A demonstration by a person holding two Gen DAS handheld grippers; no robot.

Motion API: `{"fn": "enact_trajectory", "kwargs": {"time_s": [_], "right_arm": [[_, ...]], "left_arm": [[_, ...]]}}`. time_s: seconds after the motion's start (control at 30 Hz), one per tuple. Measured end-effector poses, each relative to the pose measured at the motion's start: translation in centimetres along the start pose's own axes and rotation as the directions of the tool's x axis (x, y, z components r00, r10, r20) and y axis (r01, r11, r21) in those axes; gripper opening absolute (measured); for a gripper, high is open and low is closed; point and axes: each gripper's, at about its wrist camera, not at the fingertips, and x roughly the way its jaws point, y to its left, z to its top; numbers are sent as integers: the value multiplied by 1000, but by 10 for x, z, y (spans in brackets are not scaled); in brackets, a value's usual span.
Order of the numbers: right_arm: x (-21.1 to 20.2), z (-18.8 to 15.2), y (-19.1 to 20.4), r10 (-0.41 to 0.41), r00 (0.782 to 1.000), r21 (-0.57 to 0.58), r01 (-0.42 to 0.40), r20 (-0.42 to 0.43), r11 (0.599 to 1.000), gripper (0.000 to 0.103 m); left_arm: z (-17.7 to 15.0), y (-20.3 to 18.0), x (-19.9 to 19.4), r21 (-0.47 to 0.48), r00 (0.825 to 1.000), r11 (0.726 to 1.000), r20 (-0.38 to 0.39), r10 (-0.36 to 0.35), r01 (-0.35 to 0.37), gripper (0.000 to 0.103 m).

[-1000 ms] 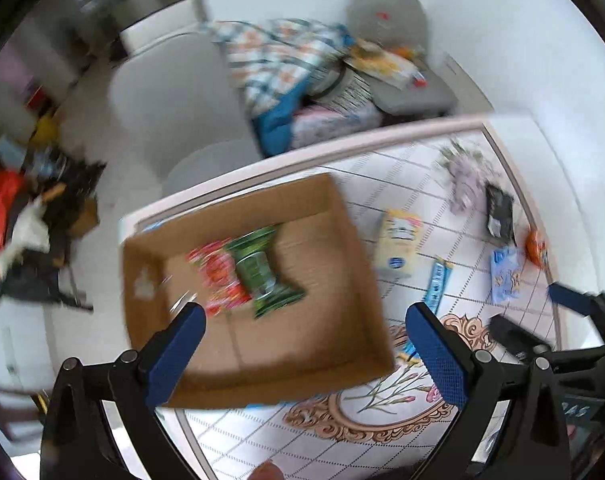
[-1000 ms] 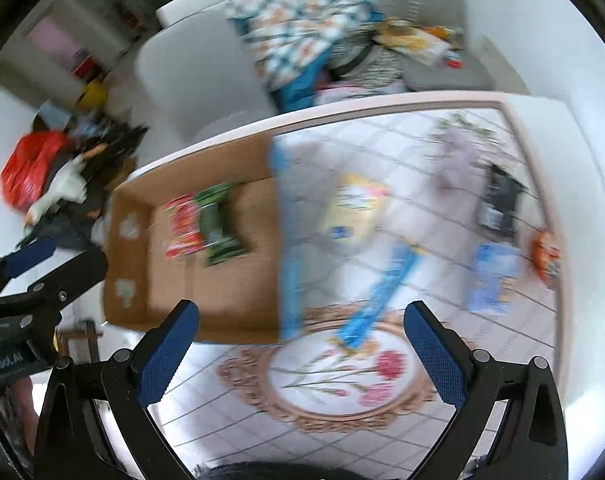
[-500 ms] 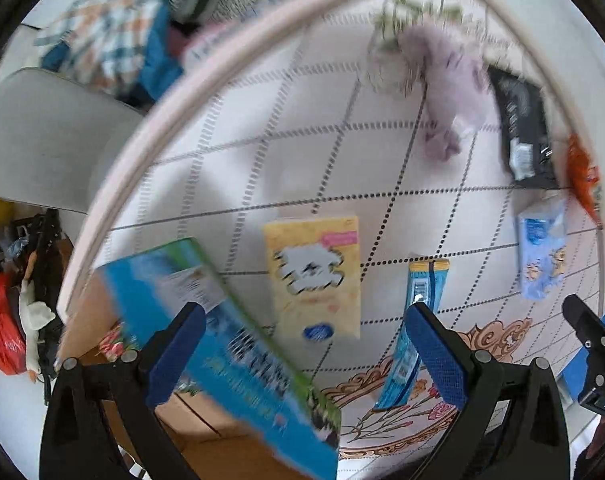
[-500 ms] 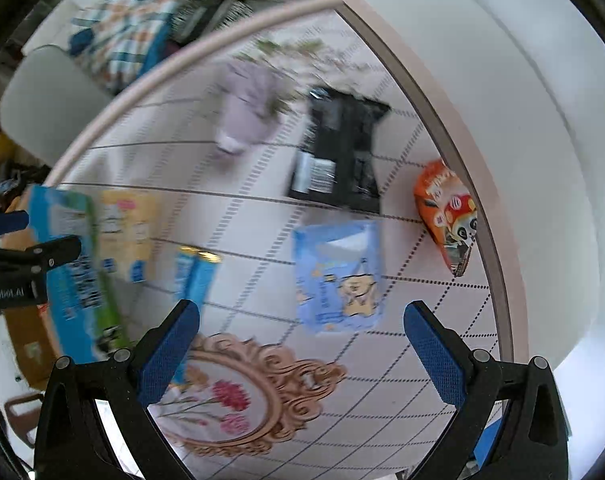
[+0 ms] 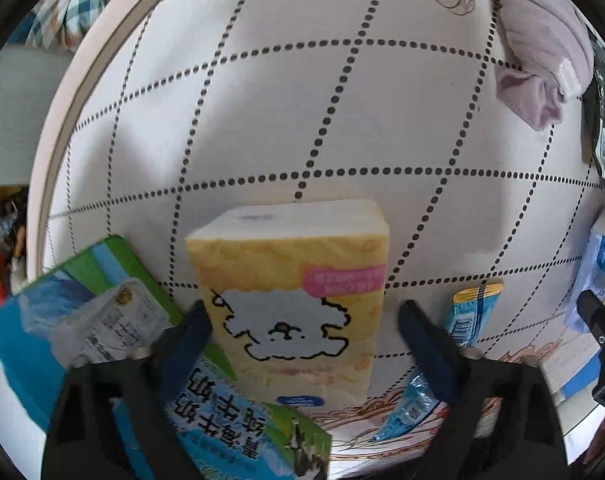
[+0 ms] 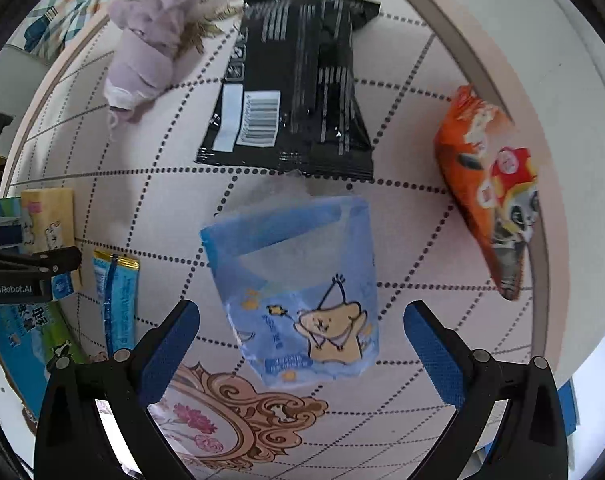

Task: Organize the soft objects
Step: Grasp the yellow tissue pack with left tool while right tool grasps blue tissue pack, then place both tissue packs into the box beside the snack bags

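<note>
On the dotted-grid tablecloth (image 5: pixel 262 120), the left gripper (image 5: pixel 304 326), its jaws just narrowing, straddled the yellow tissue pack (image 5: pixel 294 300) untouched, while the right gripper (image 6: pixel 300 328) stood spread around the blue tissue pack (image 6: pixel 302 292), away from the edges.

Both tongs dropped from box to table; left tongs (image 5: pixel 302 332) closing round yellow tissue pack (image 5: pixel 292 300).

Left claw (image 5: pixel 304 330) pointing steeply down, jaws just been closing; right claw (image 6: pixel 302 334) agape, pointing down.
</note>
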Motion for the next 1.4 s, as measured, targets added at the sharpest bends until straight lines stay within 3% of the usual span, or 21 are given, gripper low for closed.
{"fn": "enact_trajectory", "kwargs": {"time_s": [0.03,0.07,0.17,0.3,0.43,0.6,0.77,0.93,1.13,1.3,1.4], "right_arm": [[3,2,-2,3,1000,4,-3,-3,1000,103],[5,3,-3,5,1000,9,-5,-5,1000,103],[10,7,-7,11,1000,25,-11,-4,1000,100],[13,10,-15,21,1000,49,-20,-7,999,70],[5,7,-24,26,1000,57,-27,14,998,54],[-15,-8,-21,48,998,49,-50,44,998,49],[-51,-24,-11,104,991,5,-104,89,995,48],[-99,-45,24,173,975,-86,-162,142,983,48],[-149,-79,115,270,947,-226,-229,176,947,48],[-163,-100,214,312,938,-340,-246,154,908,48],[-156,-104,260,308,942,-377,-239,132,895,48]], "left_arm": [[-2,0,2,-12,1000,1000,-3,-13,13,66],[-4,0,3,-22,1000,1000,5,-22,22,63],[-12,-4,0,-38,999,999,38,-28,30,61],[-22,-4,-13,-61,996,997,84,-43,48,61],[-33,-5,-35,-86,987,992,137,-80,93,61],[-59,-2,-68,-91,966,984,225,-126,150,61],[-95,13,-107,-103,930,971,323,-174,217,61],[-143,58,-141,-136,885,950,418,-203,282,61],[-193,116,-155,-201,851,924,488,-194,326,61],[-245,192,-147,-302,850,892,504,-151,337,61],[-260,231,-126,-377,873,869,473,-119,322,61]]}}
